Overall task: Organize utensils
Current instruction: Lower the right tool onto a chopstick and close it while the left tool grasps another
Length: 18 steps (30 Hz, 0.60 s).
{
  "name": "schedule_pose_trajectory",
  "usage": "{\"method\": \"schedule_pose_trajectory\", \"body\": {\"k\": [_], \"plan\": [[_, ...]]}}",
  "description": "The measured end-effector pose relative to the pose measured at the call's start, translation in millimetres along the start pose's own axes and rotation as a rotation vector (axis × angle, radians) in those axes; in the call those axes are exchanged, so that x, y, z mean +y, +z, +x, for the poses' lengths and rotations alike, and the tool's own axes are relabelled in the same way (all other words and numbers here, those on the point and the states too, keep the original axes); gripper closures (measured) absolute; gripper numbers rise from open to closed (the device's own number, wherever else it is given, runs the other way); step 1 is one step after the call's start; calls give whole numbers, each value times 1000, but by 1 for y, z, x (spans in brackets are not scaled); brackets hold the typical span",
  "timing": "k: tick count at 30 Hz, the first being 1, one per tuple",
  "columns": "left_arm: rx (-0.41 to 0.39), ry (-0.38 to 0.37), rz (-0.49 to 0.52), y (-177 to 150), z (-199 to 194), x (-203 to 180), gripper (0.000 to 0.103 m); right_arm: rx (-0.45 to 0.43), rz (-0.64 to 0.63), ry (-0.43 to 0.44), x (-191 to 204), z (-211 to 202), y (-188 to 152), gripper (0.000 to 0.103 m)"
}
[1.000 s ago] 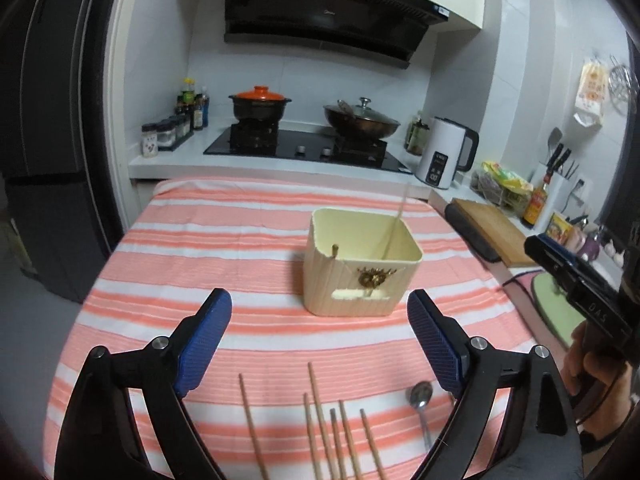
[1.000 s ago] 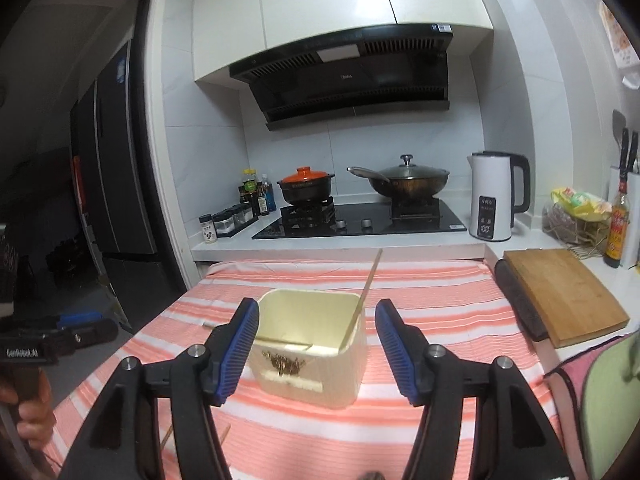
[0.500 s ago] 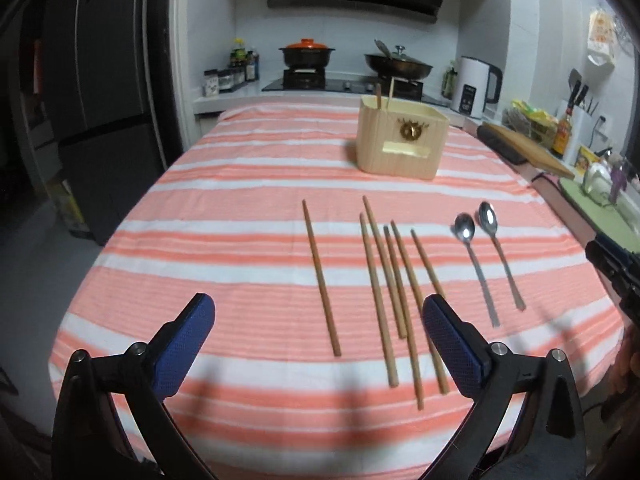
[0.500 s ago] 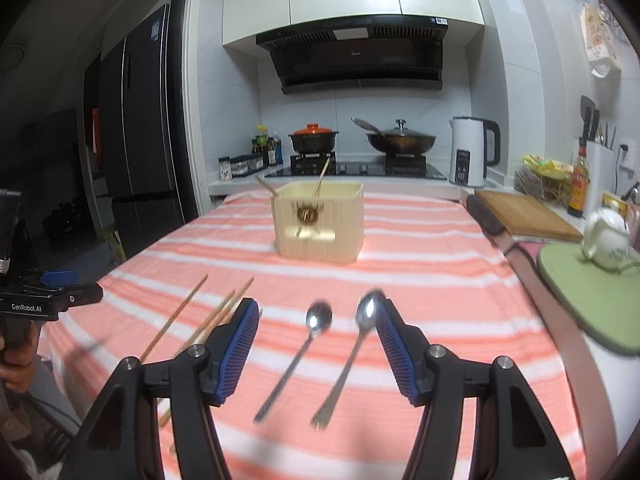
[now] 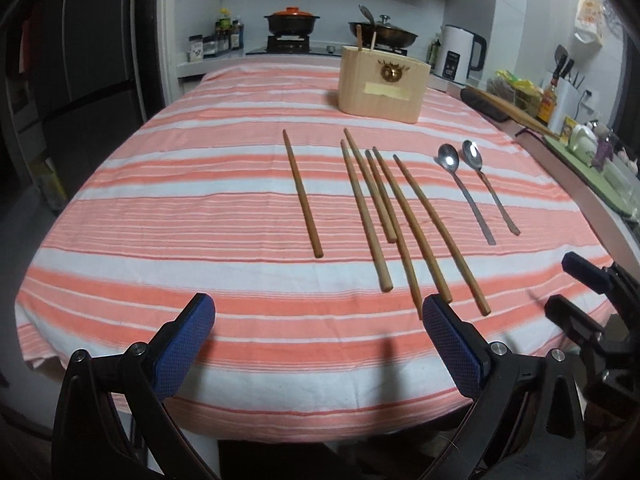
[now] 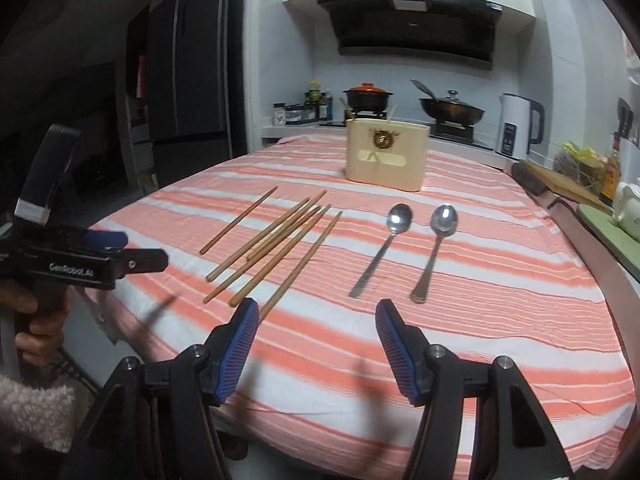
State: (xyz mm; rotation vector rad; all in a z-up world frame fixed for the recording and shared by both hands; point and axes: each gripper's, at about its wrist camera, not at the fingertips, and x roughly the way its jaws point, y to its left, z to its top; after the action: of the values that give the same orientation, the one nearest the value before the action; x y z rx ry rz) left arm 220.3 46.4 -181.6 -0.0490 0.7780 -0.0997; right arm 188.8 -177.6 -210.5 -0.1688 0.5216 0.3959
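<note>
Chopsticks (image 5: 384,216), six, lie loose on the striped cloth (image 5: 200,208) left of two spoons (image 5: 476,192); a holder box (image 5: 380,84) stands beyond. The left gripper (image 5: 318,344) hangs spread, empty, at the near edge.

From the right, the right gripper (image 6: 316,344) gapes empty before the chopsticks (image 6: 276,240) and spoons (image 6: 412,248).

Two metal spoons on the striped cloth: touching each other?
Apart. The right wrist view shows the left metal spoon and right metal spoon side by side, with striped cloth visible between them along their whole length.
</note>
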Motion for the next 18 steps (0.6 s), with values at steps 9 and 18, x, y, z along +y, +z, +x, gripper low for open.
{"method": "schedule_pose_trajectory", "body": {"k": [9, 18], "plan": [[10, 2, -62, -3, 5, 14, 1, 39, -54, 37, 17, 14, -4, 41], [2, 10, -88, -5, 7, 18, 1, 99, -81, 76, 31, 40, -3, 59]]}}
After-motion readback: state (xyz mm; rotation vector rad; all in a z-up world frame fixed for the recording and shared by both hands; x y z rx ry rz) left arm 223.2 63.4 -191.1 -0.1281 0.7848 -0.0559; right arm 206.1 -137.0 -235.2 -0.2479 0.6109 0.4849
